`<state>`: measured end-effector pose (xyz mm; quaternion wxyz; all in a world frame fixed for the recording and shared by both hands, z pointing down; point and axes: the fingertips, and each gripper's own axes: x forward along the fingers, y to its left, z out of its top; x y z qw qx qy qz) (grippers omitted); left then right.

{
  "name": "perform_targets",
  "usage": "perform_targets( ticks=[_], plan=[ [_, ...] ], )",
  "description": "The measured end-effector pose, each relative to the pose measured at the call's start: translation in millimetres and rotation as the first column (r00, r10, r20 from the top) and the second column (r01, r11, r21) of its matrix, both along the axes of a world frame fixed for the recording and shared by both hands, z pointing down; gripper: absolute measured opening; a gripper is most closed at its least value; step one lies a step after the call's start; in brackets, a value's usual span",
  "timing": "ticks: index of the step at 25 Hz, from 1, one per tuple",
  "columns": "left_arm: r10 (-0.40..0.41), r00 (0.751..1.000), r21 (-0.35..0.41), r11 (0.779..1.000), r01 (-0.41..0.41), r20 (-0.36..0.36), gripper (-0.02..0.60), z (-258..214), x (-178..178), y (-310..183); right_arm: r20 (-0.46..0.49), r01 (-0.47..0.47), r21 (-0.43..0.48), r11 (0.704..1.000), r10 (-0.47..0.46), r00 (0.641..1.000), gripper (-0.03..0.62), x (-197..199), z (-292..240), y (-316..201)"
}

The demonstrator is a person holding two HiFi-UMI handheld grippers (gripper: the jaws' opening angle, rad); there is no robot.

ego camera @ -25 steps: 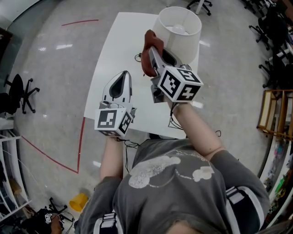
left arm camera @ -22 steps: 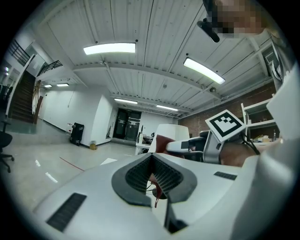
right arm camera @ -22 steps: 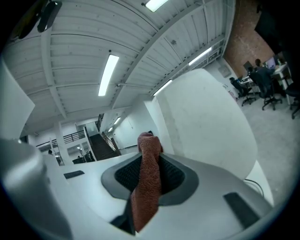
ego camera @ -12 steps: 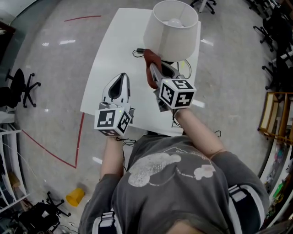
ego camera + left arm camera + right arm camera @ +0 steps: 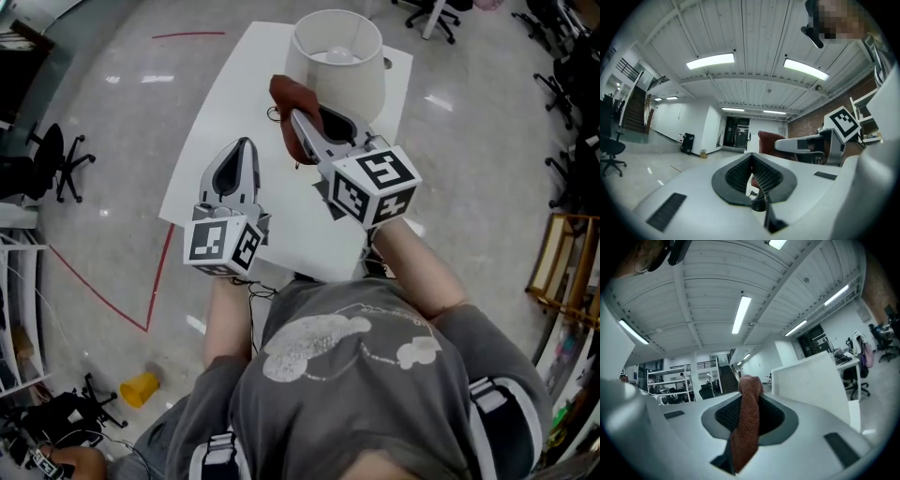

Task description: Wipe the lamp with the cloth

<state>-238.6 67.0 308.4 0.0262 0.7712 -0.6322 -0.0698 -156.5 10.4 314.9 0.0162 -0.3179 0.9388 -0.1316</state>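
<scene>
A lamp with a cream drum shade stands at the far end of the white table; its bulb shows from above. My right gripper is shut on a rust-brown cloth, held against the near-left side of the shade. The cloth hangs out between the jaws, with the pale shade just to its right. My left gripper hovers over the table left of the lamp, shut with nothing in it. From the left gripper, the cloth and the right gripper appear ahead.
A black cable lies on the table by the lamp's foot. Office chairs stand on the floor at left and far right. Red tape lines mark the grey floor. A yellow object lies near the person's feet.
My right gripper with the cloth dropped down the shade's side, then rose again and shifted left along it. The left gripper stayed almost still.
</scene>
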Motion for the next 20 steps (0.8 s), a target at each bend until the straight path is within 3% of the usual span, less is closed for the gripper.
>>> perform_targets(
  ticks=[7,20],
  plan=[
    [-0.066,0.998,0.031,0.997,0.066,0.019,0.008,-18.5,21.9,3.0,0.044,0.01,-0.005,1.0,-0.01,0.999,0.086,29.8,-23.0,-29.3],
    [-0.188,0.981,-0.059,0.98,0.19,0.038,0.008,20.1,66.6,13.8,-0.011,0.097,-0.104,0.99,-0.099,0.995,0.086,77.4,42.4,-36.5]
  ],
)
